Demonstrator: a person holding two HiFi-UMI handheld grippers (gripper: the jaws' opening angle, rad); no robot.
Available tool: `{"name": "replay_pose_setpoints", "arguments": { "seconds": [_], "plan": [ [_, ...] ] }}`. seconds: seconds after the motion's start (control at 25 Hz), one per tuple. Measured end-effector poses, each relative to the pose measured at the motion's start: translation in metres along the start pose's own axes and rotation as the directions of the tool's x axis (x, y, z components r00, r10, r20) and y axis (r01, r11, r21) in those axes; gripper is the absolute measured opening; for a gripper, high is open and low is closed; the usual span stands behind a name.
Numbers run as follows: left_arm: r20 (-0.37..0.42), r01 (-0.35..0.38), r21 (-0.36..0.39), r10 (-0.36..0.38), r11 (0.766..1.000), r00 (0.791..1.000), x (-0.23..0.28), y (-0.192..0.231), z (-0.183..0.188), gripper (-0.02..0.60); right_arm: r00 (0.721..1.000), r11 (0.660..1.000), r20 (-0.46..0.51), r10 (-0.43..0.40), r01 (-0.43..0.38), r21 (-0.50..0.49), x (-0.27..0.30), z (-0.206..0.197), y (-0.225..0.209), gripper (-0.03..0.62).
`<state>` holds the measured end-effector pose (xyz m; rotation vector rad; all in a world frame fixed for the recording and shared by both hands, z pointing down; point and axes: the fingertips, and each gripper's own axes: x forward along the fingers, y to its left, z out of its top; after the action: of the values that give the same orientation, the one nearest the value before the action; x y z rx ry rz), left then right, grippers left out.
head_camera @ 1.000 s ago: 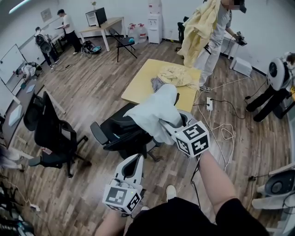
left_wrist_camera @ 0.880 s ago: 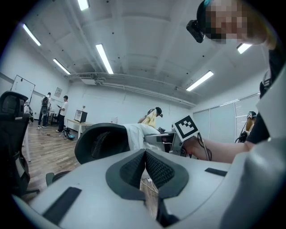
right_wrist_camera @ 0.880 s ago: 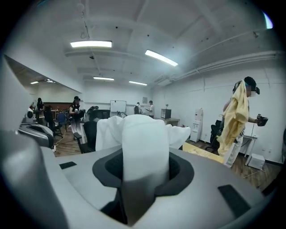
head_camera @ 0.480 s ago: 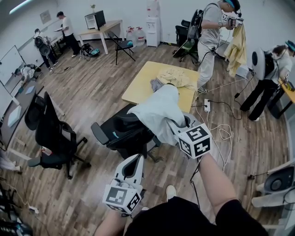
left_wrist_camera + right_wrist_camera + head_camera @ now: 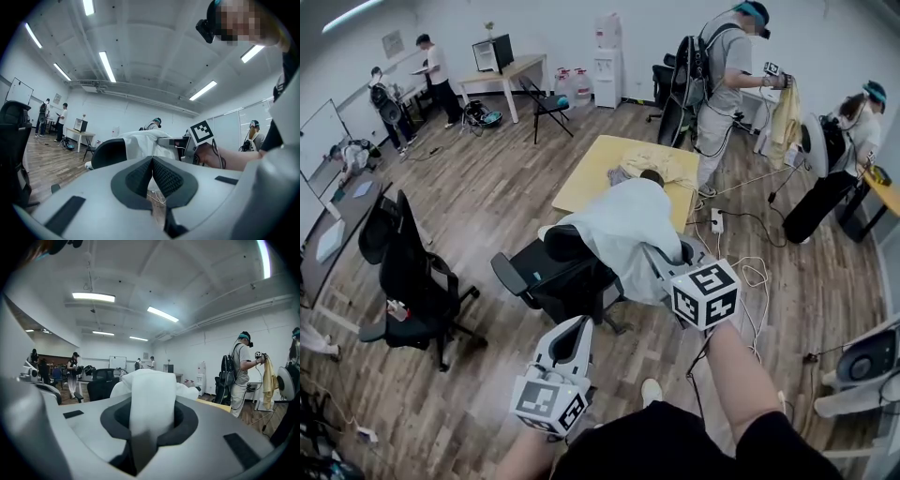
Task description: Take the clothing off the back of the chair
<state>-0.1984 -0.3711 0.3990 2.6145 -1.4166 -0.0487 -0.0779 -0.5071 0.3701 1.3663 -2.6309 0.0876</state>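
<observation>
A white garment (image 5: 623,230) hangs over the back of a black office chair (image 5: 548,281) in the head view. My right gripper (image 5: 653,255) is at the garment's near right edge; its jaws have just been closing and now pinch a fold of the white cloth (image 5: 151,394) between the pads. My left gripper (image 5: 575,328) hangs lower, close to my body and short of the chair, shut with nothing in it (image 5: 152,161). In the left gripper view the garment (image 5: 140,140) and chair back (image 5: 108,152) lie ahead.
Behind the chair stands a yellow table (image 5: 586,178) with a heap of clothes. A second black chair (image 5: 408,277) is at the left. A power strip and cables (image 5: 717,220) lie on the floor at the right. People (image 5: 727,70) stand at the back right.
My right gripper has drawn back toward me and slightly right with the garment's edge in it. The left gripper also shifted a little. The person with the yellow cloth moved right.
</observation>
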Motion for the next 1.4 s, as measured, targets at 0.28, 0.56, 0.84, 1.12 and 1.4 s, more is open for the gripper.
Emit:
{"name": "replay_pose_setpoints", "arguments": {
  "seconds": [0.28,0.56,0.84,1.12,1.4],
  "plan": [
    [-0.008,0.061,0.024,-0.061,0.998,0.998,-0.037,-0.012,-0.003,0.016,0.997,0.999,0.064,-0.044,0.042,0.020,-0.046,0.007,0.033,0.094],
    [-0.030,0.145,0.034,-0.144,0.989,0.989,-0.071,-0.039,-0.008,0.016,0.990,0.995,0.104,-0.099,0.095,0.041,-0.099,0.015,0.064,0.094],
    [-0.031,0.194,0.031,-0.193,0.981,0.981,-0.096,-0.069,-0.009,0.017,0.982,0.991,0.135,-0.133,0.127,0.052,-0.155,0.020,0.084,0.094],
    [-0.026,0.172,0.018,-0.171,0.985,0.985,-0.108,-0.083,-0.018,0.016,0.977,0.993,0.183,-0.110,0.103,0.050,-0.186,0.021,0.092,0.094],
    [-0.035,0.131,0.000,-0.131,0.991,0.991,-0.104,-0.141,-0.033,0.015,0.982,0.997,0.183,-0.045,0.034,0.062,-0.239,0.001,0.077,0.094]
  ]
}}
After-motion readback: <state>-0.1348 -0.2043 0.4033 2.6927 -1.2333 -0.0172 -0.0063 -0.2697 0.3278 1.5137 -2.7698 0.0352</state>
